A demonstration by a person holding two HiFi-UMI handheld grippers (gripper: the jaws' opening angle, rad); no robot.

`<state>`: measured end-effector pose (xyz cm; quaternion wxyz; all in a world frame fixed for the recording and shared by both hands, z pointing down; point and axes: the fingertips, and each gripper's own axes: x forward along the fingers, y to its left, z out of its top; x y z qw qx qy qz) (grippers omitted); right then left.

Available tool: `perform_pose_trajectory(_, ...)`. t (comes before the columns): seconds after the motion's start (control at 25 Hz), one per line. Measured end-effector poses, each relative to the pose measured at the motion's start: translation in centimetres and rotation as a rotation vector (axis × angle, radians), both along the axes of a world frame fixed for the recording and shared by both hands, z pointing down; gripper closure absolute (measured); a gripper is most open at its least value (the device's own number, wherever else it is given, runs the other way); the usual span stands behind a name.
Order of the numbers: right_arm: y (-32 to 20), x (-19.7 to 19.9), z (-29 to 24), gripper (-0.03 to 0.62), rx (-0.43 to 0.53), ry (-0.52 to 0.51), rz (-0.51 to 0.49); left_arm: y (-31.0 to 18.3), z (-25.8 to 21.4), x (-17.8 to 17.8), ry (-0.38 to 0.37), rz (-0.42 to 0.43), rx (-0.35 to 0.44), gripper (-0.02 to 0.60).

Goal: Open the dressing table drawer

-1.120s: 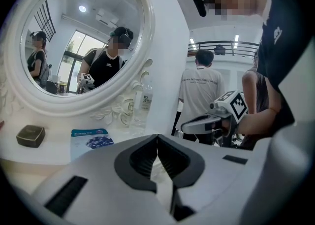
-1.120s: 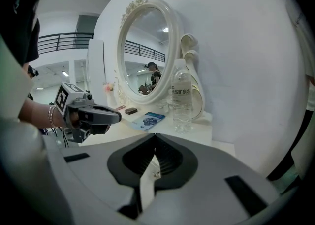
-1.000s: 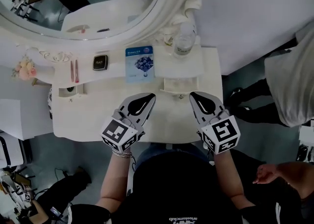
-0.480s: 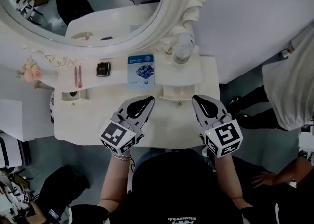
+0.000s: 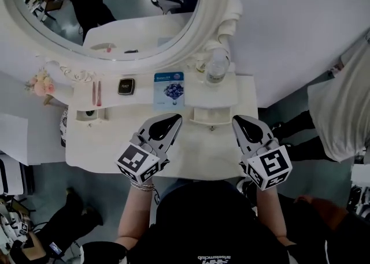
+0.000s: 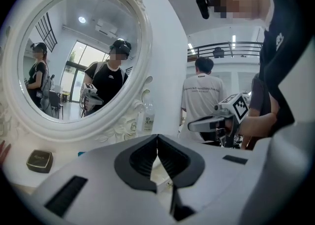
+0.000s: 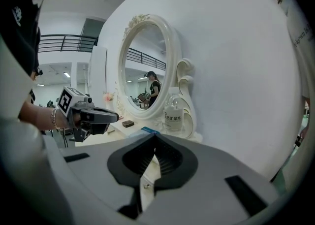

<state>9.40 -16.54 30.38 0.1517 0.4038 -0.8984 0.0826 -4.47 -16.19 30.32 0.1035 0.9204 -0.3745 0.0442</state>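
Two grippers, left (image 5: 172, 119) and right (image 5: 238, 121), hover above the white dressing table (image 5: 191, 153), jaws pressed together and empty. Its small white drawer (image 5: 212, 116), with a tiny knob in front, sits just beyond their tips.

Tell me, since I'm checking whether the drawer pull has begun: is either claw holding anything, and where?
Nothing is held: the left claw and the right claw are both shut and empty.
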Motion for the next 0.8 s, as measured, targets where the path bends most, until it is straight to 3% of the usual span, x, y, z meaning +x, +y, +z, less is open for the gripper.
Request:
perform_pose_trajectory(0.56,0.2,1.2,-5.8,0.574,0.125,-0.008,0.000,-0.1,-4.8,-1.1,0.029,-0.035,0.080,0.563)
perform_pose_trajectory(0.8,0.3,2.1,-7.8,0.574,0.188,-0.019,0.017,-0.1,-6.0,-1.2,0.008,-0.041,0.110,0.563)
